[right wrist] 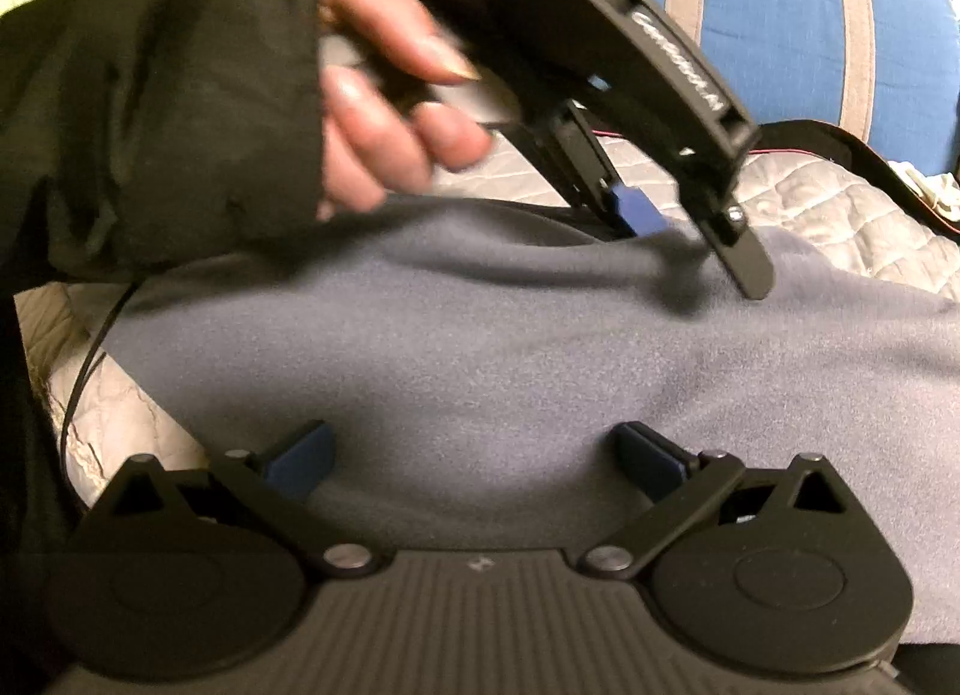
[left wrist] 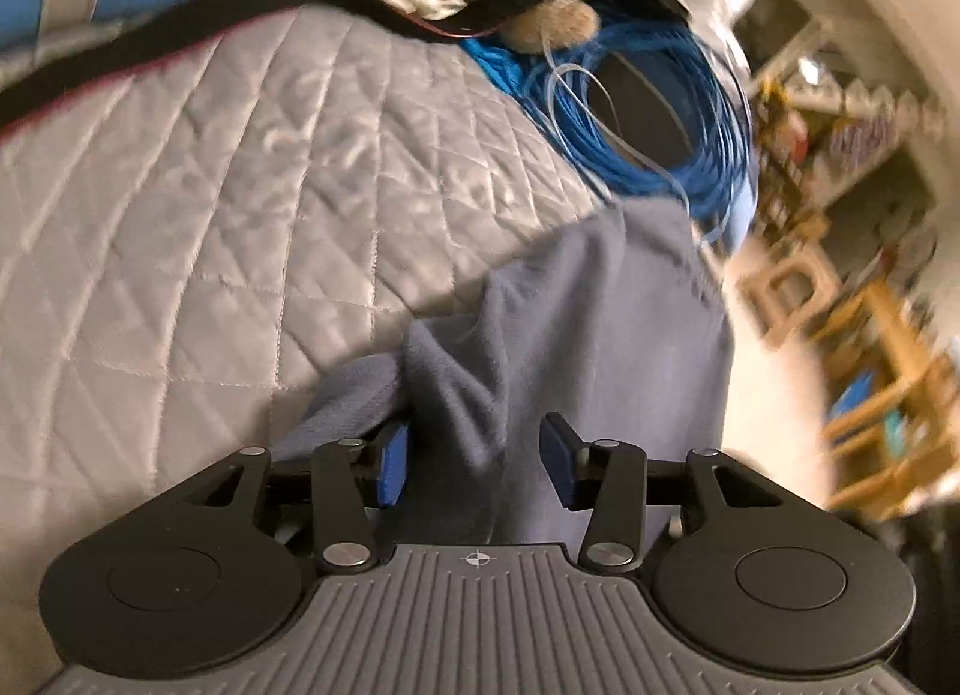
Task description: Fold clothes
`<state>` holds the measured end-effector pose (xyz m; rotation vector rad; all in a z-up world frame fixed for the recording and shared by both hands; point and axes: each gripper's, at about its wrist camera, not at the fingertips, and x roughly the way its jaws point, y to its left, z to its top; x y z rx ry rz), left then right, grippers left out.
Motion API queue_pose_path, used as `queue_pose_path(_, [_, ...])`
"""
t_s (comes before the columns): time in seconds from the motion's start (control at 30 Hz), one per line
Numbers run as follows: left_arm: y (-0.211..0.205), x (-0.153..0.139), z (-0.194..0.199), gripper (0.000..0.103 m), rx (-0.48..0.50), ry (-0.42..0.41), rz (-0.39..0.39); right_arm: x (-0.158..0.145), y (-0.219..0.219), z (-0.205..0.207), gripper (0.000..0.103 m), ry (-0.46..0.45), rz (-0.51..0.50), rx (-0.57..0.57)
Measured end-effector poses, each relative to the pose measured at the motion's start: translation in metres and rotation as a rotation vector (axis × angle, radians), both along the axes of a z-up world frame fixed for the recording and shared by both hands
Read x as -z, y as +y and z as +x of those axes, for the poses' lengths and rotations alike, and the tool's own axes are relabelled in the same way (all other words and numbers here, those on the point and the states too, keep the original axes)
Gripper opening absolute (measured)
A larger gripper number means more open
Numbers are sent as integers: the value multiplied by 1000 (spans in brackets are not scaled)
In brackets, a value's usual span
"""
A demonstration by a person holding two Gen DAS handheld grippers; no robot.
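Fleece, grey-blue and soft-looking, is what's being folded here: the garment [right wrist: 480, 347] is spread over a quilted bed cover [left wrist: 210, 203], with one end running off toward the edge of the bed near a coil of blue cable [left wrist: 648, 113].

Step-wise I'd say this is the early bit, picking up an edge for the first fold. In the left wrist view a bunched ridge of cloth sits right between the pads of the left hand-held gripper [left wrist: 474, 464], but the jaws are apart and I can't see either pad actually pressing on it, so call it released, with cloth in the gap. The right hand-held gripper [right wrist: 474, 458] is spread wide too, hovering low over the flat middle of the garment and gripping nothing.

Pose: from the right view, the left hand [right wrist: 384, 95], in a black sleeve [right wrist: 150, 113], holds its tool tilted steeply down, with the tips just at a raised wrinkle on the far side of the garment. It's blurry, so contact is hard to call. The right tool is angled down as well.

Next move, my guess: the left jaws need to clamp onto that ridge, taking a decent pinch so the fleece doesn't slip out, then lift and carry it across while the right one pins or grabs its own edge
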<state>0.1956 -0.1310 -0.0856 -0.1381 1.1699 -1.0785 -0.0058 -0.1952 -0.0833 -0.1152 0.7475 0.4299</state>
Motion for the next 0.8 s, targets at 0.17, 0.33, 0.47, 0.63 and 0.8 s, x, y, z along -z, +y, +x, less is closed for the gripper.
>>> queue_pose_path(0.17, [-4,24,31,42,-97,214,-153,-1,2,-7,103,-2,-3,-5])
queue_pose_path(0.33, [-2,26,54,35,-189,282,-251,-2,1,-8,103,0,2,-11])
queue_pose_path(0.47, [-1,20,57,18,-233,240,-236,-3,3,-7,102,2,-1,-9])
queue_pose_path(0.63, [-6,14,53,7,-260,157,-174,-1,5,-7,102,5,-5,-4])
queue_pose_path(0.8, [-10,-8,34,6,-259,-25,-92,0,7,-7,102,3,-13,3])
